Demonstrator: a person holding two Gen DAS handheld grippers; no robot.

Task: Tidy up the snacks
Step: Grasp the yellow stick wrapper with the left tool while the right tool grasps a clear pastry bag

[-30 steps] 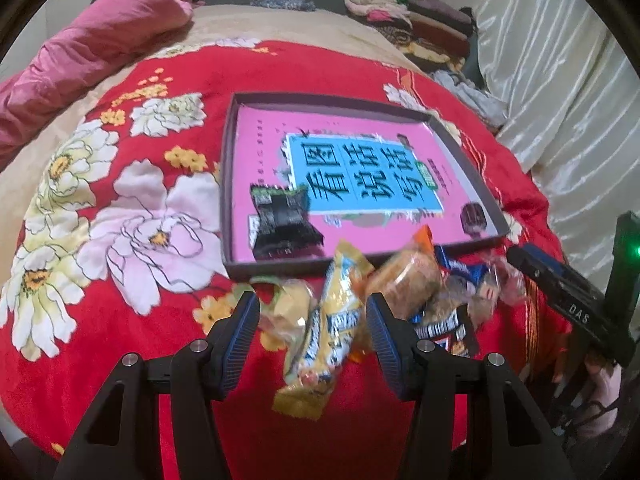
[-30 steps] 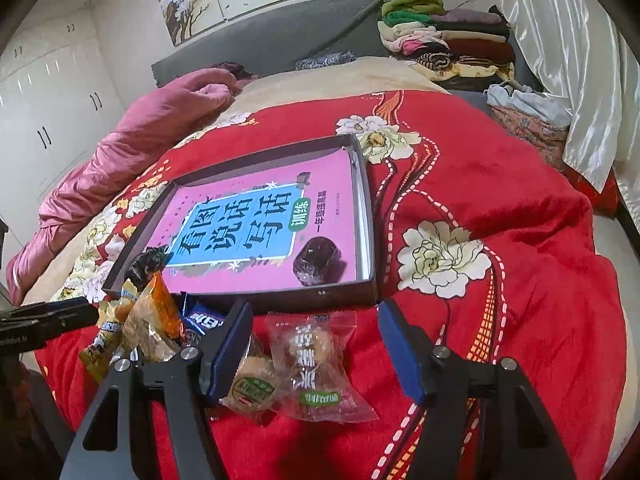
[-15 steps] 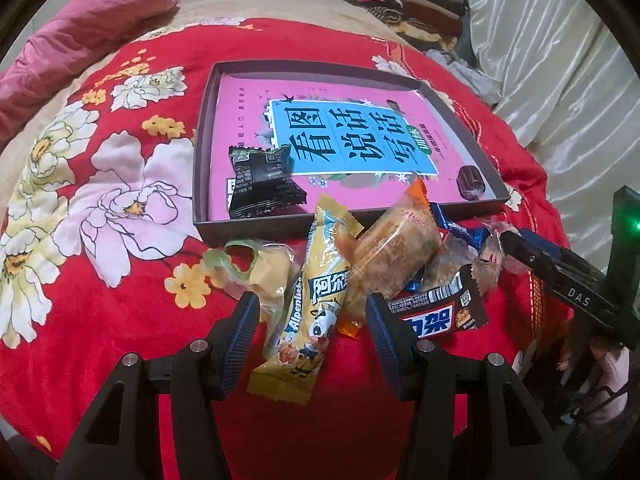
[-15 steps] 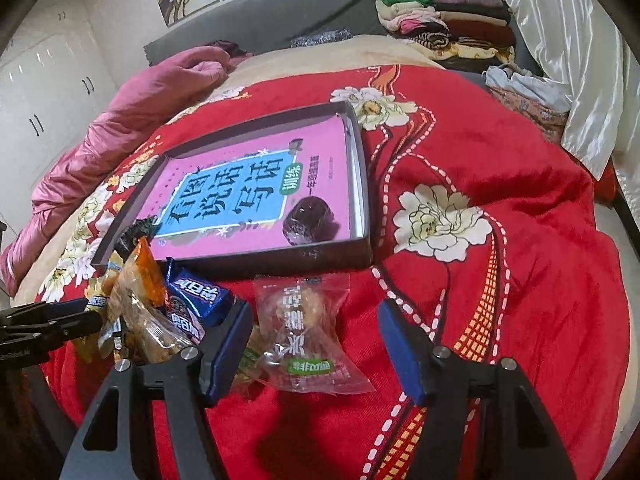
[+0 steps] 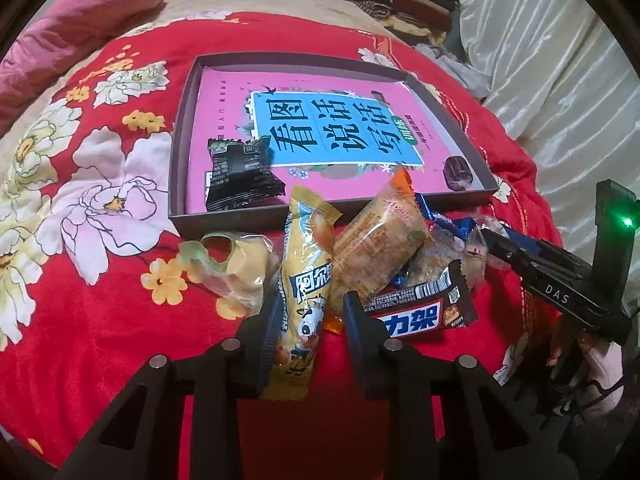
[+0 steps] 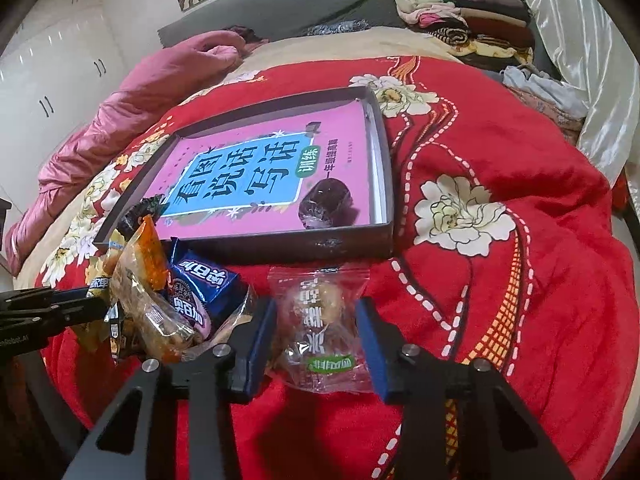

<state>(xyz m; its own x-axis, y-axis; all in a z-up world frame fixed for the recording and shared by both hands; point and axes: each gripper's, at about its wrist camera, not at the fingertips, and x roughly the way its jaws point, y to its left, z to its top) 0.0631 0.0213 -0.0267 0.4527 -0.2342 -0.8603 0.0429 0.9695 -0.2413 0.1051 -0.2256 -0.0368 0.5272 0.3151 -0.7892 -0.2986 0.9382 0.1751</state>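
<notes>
On red bedspread (image 5: 120,320): left gripper (image 5: 310,320) fingers closing on yellow packet (image 5: 302,296).

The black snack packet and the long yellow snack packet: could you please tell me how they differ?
The black snack packet lies inside the tray, on the pink book; the yellow snack packet lies outside on the red blanket. The black one is short and untouched; the yellow one is long, between the left gripper fingers, whose jaws have just been closing. Both are sealed.
</notes>
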